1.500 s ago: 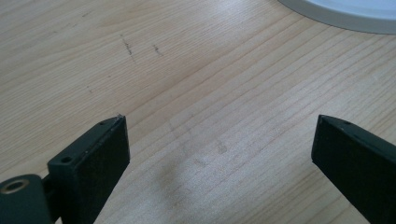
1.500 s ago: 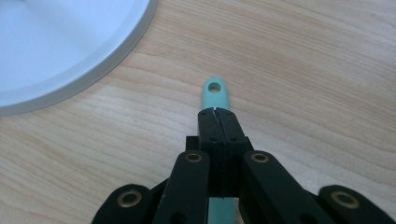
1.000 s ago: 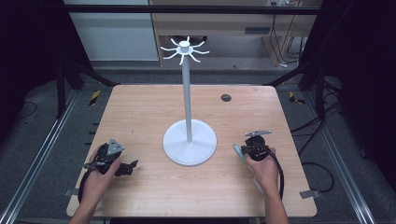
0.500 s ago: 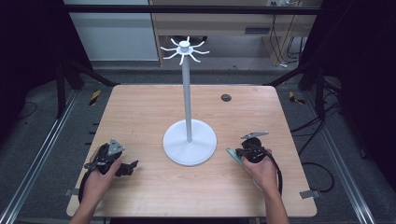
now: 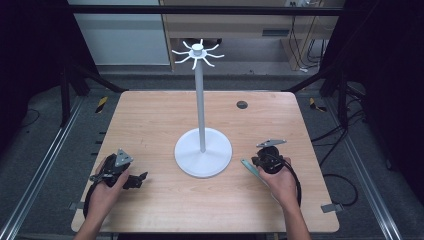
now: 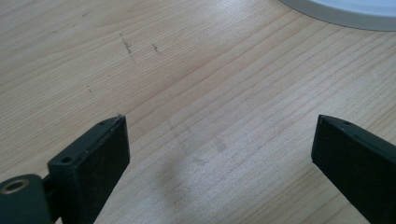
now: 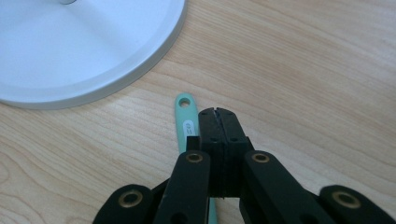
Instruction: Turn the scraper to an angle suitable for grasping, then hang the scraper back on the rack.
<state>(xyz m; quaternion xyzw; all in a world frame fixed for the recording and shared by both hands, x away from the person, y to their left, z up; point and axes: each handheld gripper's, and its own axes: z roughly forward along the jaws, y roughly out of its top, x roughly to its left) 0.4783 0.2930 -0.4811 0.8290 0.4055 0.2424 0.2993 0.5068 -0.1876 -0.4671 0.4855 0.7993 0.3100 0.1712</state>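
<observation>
A tall white stand (image 5: pixel 201 100) with hooked arms at its top rises from a round white base (image 5: pixel 203 152) at the table's middle. My left gripper (image 5: pixel 137 180) rests at the near left, held by a hand. Its jaws stand open over bare wood (image 6: pixel 219 140), with the base's rim (image 6: pixel 345 9) beyond them. My right gripper (image 5: pixel 256 161) lies right of the base, jaws shut pad to pad (image 7: pixel 217 112). A teal utensil handle (image 7: pixel 185 116) with a hanging hole lies just beside and under them, its end (image 5: pixel 248 167) pointing towards the base (image 7: pixel 84 51). Nothing is between the jaws.
The light wooden table (image 5: pixel 150 120) has a small dark round grommet (image 5: pixel 242 104) at its far right. Metal rails and cables run along the floor on both sides. Black cables trail from both grippers towards the near edge.
The right hand has shifted slightly, and the teal handle shows more plainly to the left of its jaws. The left hand has stayed still.
</observation>
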